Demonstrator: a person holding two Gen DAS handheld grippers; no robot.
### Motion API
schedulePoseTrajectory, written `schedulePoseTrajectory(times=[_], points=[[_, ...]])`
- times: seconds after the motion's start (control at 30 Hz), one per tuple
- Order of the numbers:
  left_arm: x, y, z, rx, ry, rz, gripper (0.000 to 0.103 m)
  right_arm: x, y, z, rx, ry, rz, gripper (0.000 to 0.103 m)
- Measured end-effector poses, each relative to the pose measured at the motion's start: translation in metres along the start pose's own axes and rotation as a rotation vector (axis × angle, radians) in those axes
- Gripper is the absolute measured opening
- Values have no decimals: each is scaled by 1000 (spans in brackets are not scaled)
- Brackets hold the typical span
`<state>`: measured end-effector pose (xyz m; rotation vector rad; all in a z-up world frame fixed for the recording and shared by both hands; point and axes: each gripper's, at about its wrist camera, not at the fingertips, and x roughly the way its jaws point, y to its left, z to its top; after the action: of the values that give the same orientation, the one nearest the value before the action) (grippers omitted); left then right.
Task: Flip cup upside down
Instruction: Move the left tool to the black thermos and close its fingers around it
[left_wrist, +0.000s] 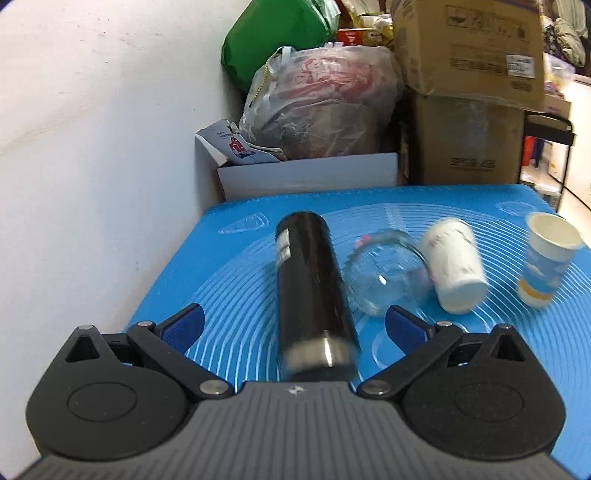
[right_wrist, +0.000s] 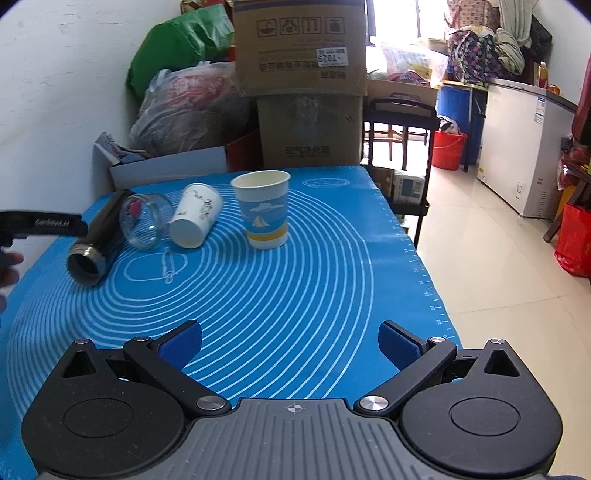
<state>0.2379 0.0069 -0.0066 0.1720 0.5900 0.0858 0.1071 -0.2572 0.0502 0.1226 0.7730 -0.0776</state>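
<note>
A black flask (left_wrist: 314, 291) lies on its side on the blue mat (left_wrist: 236, 280), its open metal mouth toward my left gripper (left_wrist: 293, 326). The left gripper is open, its blue pads on either side of the flask's near end without touching it. Next to the flask lie a clear glass (left_wrist: 384, 273) and a white paper cup (left_wrist: 456, 266), both on their sides. A blue paper cup (left_wrist: 546, 258) stands upright at the right. My right gripper (right_wrist: 290, 341) is open and empty over the mat's near part, well short of the upright blue cup (right_wrist: 264, 208), white cup (right_wrist: 195, 216), glass (right_wrist: 144, 221) and flask (right_wrist: 98, 240).
Cardboard boxes (right_wrist: 306, 81), plastic bags (left_wrist: 317, 99) and a white box (left_wrist: 306, 173) crowd behind the table. A white wall (left_wrist: 92, 147) runs along the left. The table's right edge (right_wrist: 421, 258) drops to a tiled floor with a red bucket (right_wrist: 448, 149) and a freezer (right_wrist: 524, 147).
</note>
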Motion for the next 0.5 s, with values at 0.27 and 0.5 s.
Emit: schedulePoseTrajectory(times=[0.27, 0.5], points=[[63, 5, 20, -24, 71, 29, 102, 23, -7, 4, 12, 18, -30, 103], [91, 4, 10, -15, 170, -18, 101, 36, -9, 4, 17, 38, -40, 103]])
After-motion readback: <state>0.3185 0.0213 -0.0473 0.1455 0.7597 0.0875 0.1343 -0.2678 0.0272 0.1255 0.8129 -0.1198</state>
